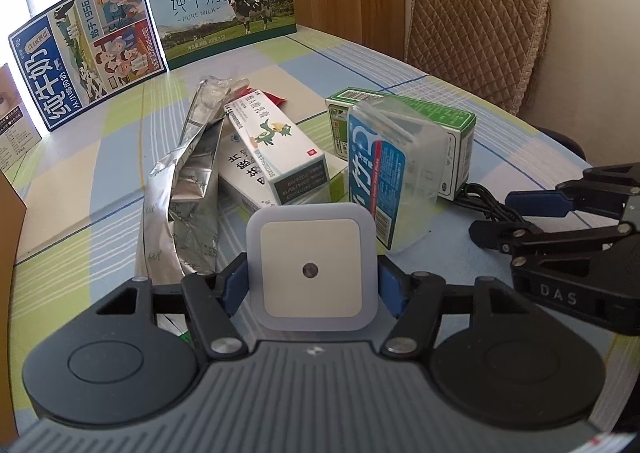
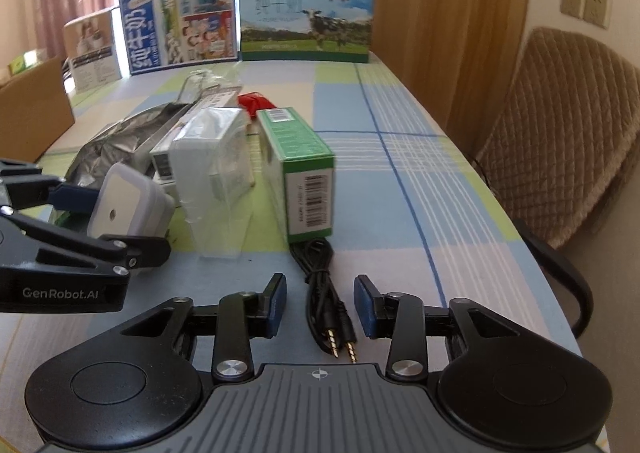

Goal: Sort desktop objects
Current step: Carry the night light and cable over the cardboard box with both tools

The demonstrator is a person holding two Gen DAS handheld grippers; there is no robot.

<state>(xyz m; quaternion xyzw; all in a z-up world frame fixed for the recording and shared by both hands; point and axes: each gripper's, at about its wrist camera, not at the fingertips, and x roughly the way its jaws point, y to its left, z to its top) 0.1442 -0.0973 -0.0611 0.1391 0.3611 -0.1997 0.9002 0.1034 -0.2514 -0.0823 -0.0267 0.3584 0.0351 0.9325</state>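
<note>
My left gripper [image 1: 312,283] is shut on a white square night light [image 1: 312,253], its blue pads pressing on both sides; the right wrist view shows that light [image 2: 120,205] at the left edge, held above the table. My right gripper [image 2: 321,299] stands open low over the checked tablecloth [image 2: 400,189]. A coiled black audio cable [image 2: 320,285] lies on the cloth between its fingers, the two jack plugs near the gripper's base, and neither pad touches it. In the left wrist view the right gripper [image 1: 506,215] is at the right edge, by the cable [image 1: 480,201].
Behind the cable lie a green box [image 2: 298,157], a clear plastic pack [image 2: 216,161], a white medicine box [image 1: 272,149], a silver foil bag [image 1: 180,181] and a red packet [image 2: 256,101]. Two milk cartons [image 1: 224,9] stand at the back. A padded chair [image 2: 560,141] is on the right.
</note>
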